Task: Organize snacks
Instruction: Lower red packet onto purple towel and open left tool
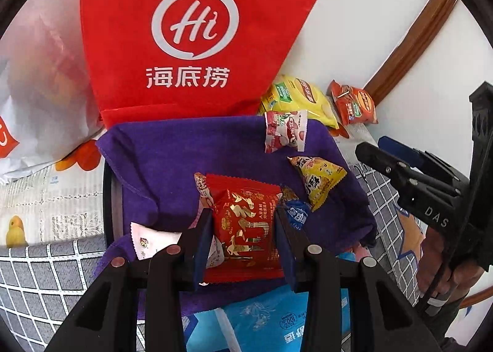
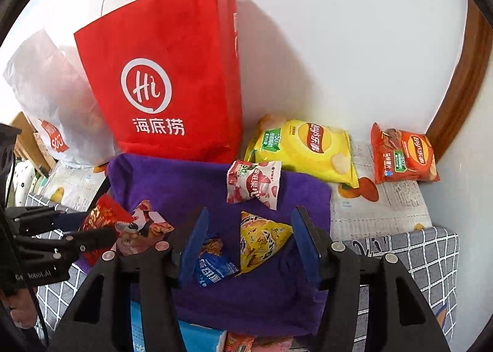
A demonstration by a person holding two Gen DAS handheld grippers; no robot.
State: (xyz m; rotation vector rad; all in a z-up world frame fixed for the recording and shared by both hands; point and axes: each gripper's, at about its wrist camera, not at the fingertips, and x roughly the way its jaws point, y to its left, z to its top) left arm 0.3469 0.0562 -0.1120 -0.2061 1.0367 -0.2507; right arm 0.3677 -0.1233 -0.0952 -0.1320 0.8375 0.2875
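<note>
The left gripper (image 1: 243, 228) pinches a glossy red, gold-printed snack packet (image 1: 246, 228) above the purple cloth (image 1: 160, 161); the right gripper (image 2: 249, 244) hangs spread.

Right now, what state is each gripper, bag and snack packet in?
left gripper: shut on the red packet, lifted off the purple cloth.
right gripper: open, holding nothing.
red paper bag: upright against the wall.
yellow chip bag: sealed, lying flat.
orange chip bag: sealed, propped against the wall.
yellow triangular packet: lying on the cloth.
blue packet: lying on the cloth.
</note>
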